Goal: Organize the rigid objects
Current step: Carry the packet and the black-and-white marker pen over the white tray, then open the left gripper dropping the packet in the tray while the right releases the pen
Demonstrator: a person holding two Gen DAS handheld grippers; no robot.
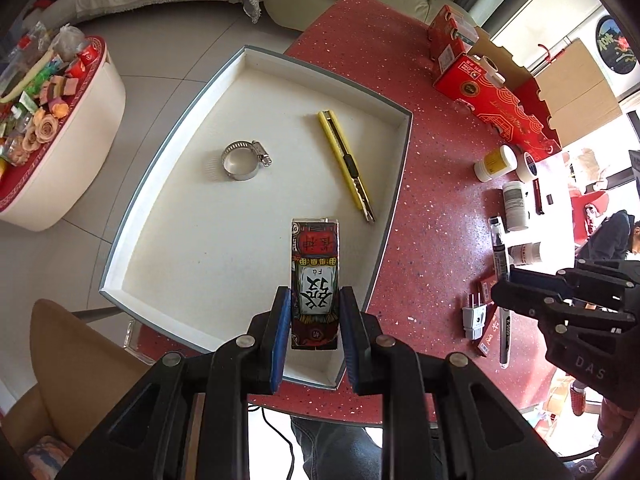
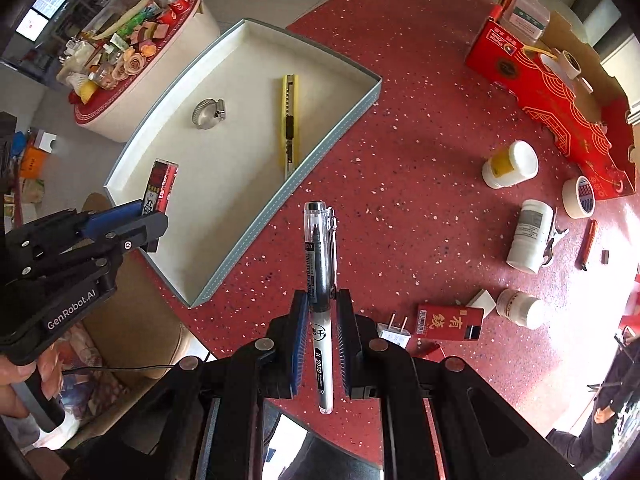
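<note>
gripping a clear-barrelled black gel pen lengthwise, the right claw hangs over the red speckled worktop, just right of the shallow white grey-rimmed tray. left of the pen, the left claw clamps a red patterned card box over the tray's near end; a yellow utility knife and a steel hose clamp lie beyond.

white bottles: 3 | tape rolls: 2 | pens: 1 | plugs: 1 | knives: 1
</note>
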